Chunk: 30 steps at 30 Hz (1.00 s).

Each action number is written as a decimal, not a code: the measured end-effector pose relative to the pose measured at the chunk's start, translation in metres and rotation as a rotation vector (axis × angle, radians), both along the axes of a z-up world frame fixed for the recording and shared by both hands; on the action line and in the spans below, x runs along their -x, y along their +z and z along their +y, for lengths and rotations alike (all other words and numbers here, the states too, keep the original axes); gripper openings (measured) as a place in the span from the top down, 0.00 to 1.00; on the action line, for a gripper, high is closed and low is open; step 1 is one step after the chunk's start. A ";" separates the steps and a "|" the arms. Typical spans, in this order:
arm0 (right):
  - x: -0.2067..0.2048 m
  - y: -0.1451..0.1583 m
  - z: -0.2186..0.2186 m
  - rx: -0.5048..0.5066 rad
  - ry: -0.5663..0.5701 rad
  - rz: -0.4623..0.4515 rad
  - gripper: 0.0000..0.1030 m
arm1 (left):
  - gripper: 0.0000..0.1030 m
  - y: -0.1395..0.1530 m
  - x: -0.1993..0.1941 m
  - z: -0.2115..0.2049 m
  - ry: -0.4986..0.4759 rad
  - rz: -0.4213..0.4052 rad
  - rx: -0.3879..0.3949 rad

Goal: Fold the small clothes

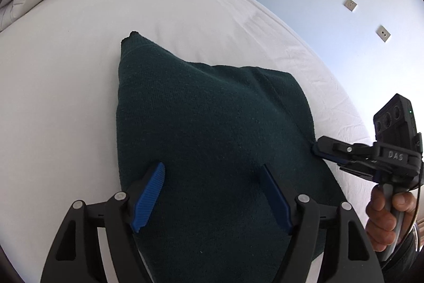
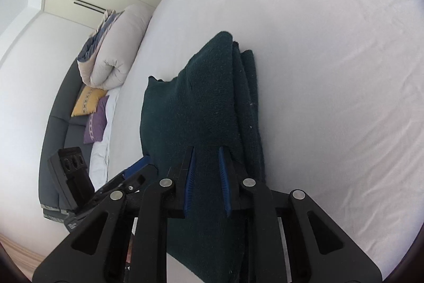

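Garment: one dark green knitted garment [image 1: 212, 129] is seen, lying on the white bed [image 1: 79, 70], in the middle part of the mattress.
State of folding: the garment is already doubled into a compact packet; several layers are stacked along its edge in the right wrist view [image 2: 246, 102].
Done so far: most of the folding is judged to be finished, because no sleeve and no loose flap is spread out on the bed sheet.
Left to do: probably a last fold or a smoothing, then the release of the garment; this is only a judgement.
Left tongs [image 1: 212, 192]: they are spread wide over the near part of the garment and nothing is gripped between the blue pads [image 1: 148, 195].
Right tongs [image 2: 208, 177]: they are drawn nearly together, with a fold of the garment pinched between them; from the left wrist view they are seen biting the right corner of the garment [image 1: 322, 147].
Right hand [image 1: 387, 216]: it is seen around the handle of the right tongs, beside the garment.
Count, garments: one.
Count, tongs: two.
Count, folded duvet [image 2: 116, 47]: one, at the far end of the bed from the garment.
Count, cushions: two, one yellow cushion [image 2: 88, 100] and one purple cushion [image 2: 96, 121], on the grey sofa [image 2: 57, 134] beyond the bed.
Count, wall sockets [image 1: 350, 4]: two, on the wall beyond the bed.
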State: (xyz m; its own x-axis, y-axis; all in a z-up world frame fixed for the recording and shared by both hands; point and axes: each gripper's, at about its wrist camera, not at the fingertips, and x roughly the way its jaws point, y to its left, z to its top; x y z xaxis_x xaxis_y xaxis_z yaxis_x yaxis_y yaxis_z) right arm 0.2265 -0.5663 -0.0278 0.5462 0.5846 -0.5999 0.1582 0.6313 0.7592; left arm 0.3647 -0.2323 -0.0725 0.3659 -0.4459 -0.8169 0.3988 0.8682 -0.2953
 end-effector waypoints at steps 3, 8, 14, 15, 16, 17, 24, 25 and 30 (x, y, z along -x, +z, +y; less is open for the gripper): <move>0.012 0.017 -0.009 0.030 -0.021 -0.024 0.83 | 0.23 0.000 0.001 0.001 0.001 -0.005 0.010; 0.016 0.041 -0.008 0.037 -0.015 -0.064 0.83 | 0.23 -0.001 0.000 0.003 0.003 0.003 0.015; 0.005 0.043 0.005 0.171 -0.008 -0.020 0.82 | 0.24 0.040 0.003 0.038 0.120 -0.076 0.108; 0.004 0.043 0.004 0.188 -0.016 -0.018 0.79 | 0.19 0.047 0.001 0.046 0.149 -0.110 0.100; 0.003 0.043 0.002 0.202 -0.018 -0.021 0.68 | 0.07 0.049 -0.003 0.052 0.167 -0.118 0.092; 0.002 0.043 0.000 0.220 -0.024 -0.019 0.57 | 0.02 0.046 -0.009 0.056 0.169 -0.098 0.086; -0.020 0.023 0.003 0.170 0.029 0.039 0.25 | 0.15 -0.029 -0.041 0.064 0.157 0.193 0.125; -0.026 0.016 0.005 0.161 0.047 0.071 0.25 | 0.14 -0.034 -0.042 0.065 0.163 0.208 0.147; -0.048 -0.016 0.010 0.084 0.051 0.133 0.44 | 0.26 -0.034 -0.046 0.053 0.123 0.237 0.156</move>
